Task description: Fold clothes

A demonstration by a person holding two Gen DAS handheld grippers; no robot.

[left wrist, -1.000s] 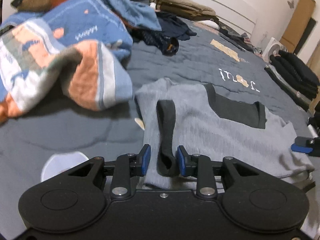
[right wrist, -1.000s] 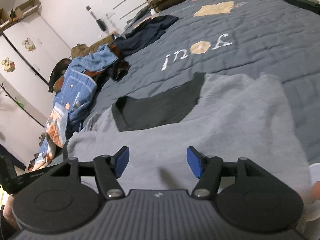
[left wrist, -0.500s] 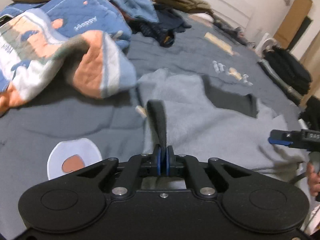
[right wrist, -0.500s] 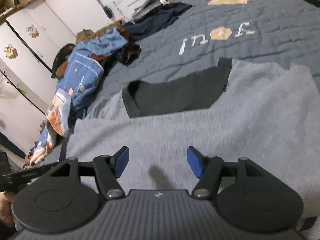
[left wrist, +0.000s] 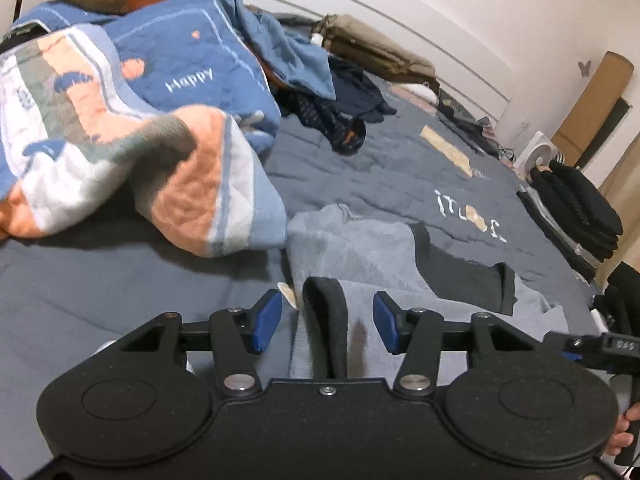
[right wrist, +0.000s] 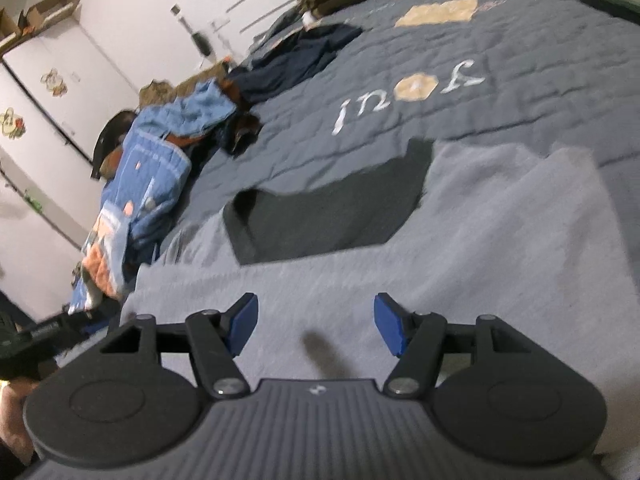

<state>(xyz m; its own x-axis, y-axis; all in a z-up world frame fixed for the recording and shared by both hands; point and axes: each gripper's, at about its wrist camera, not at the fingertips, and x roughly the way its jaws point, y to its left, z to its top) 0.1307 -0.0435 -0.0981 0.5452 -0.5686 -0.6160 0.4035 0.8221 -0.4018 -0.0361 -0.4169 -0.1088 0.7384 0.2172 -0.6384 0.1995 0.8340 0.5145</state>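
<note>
On the sweater (left wrist: 384, 264), the left gripper (left wrist: 327, 322) had just opened around its dark cuff (left wrist: 326, 312), unpinched; right gripper (right wrist: 316, 322) wide, empty; regrasp seemed next.

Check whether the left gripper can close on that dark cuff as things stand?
Probably yes: the left gripper has just been opening, and the dark cuff lies between its pads, untouched, with nothing in the way.

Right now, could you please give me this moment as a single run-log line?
left gripper: jaws just opened, dark cuff between, unpressed | right gripper: open, empty, over grey sweater | sweater flat on bedspread
</note>
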